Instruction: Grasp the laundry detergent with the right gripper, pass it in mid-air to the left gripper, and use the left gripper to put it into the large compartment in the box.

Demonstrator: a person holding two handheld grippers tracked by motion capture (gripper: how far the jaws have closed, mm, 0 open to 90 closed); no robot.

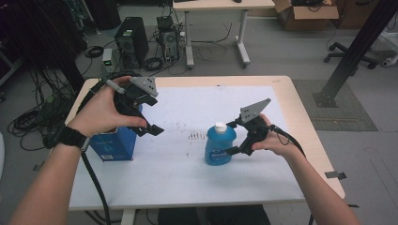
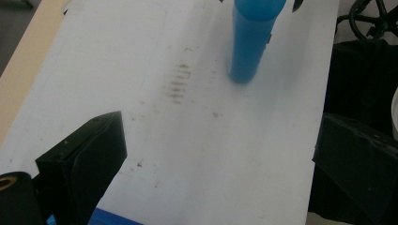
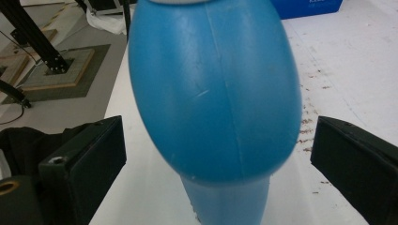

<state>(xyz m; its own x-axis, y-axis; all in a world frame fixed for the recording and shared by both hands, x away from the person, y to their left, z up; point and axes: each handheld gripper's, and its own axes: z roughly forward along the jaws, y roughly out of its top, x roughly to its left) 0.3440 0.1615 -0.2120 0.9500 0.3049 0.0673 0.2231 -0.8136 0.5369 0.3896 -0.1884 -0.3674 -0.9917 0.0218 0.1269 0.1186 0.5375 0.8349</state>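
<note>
Right claw (image 1: pixel 231 138) spread wide, jaws flanking but not touching the upright blue bottle (image 1: pixel 219 145) mid-tabletop (image 1: pixel 197 187), white cap at 12 o'clock; smooth plastic, likely slick and liquid-heavy, best gripped at the belly; label unreadable; left claw (image 1: pixel 151 115) released above blue box (image 1: pixel 115 143) at 9 o'clock.

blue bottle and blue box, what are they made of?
Bottle: looks like moulded plastic, smooth and slightly glossy; the right gripper view shows a seam down its side and light scuffs. The cap is white, probably plastic too. Box: likely printed cardboard, judging by its flat faces and sharp edges, though the finish is hard to tell.
</note>
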